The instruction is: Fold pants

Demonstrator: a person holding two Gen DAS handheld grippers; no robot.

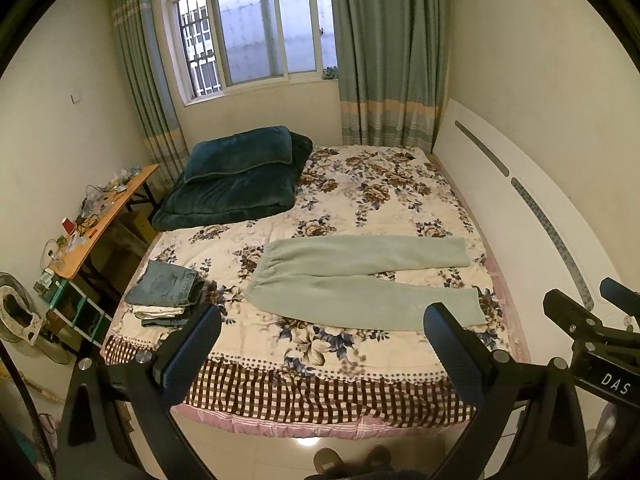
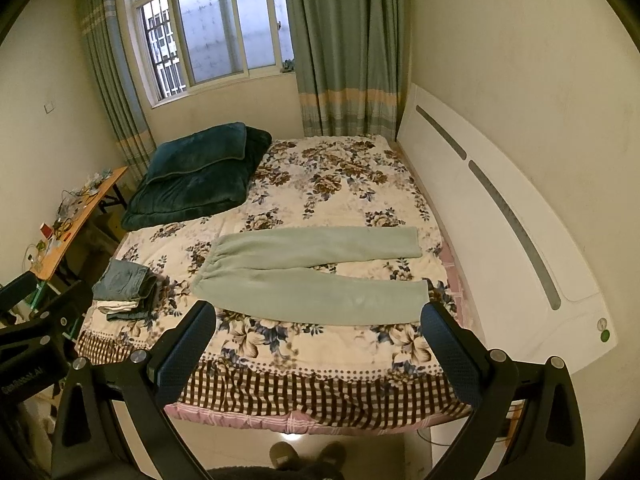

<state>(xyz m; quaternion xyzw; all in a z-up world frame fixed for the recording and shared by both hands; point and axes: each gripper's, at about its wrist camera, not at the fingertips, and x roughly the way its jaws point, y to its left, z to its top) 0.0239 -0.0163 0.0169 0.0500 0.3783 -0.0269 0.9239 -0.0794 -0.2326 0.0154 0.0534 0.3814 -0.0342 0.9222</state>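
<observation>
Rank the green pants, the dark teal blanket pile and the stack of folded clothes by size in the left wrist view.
1. green pants and dark teal blanket pile: alike, and the blanket lies farther off, so unranked.
2. stack of folded clothes: clearly smallest.

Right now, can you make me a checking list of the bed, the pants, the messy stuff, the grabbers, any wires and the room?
Surface: bed with a floral cover, flat.
Job's things: green pants spread flat, waistband toward the left, legs toward the headboard; not yet folded.
Clutter: stack of folded clothes beside the waistband; dark blanket at the far corner.
Grippers: left gripper open, above the bed's near edge; right gripper open, likewise; neither touches the pants.
Cables: tangled wires on the side table.
Surroundings: window, curtains, fan.
</observation>
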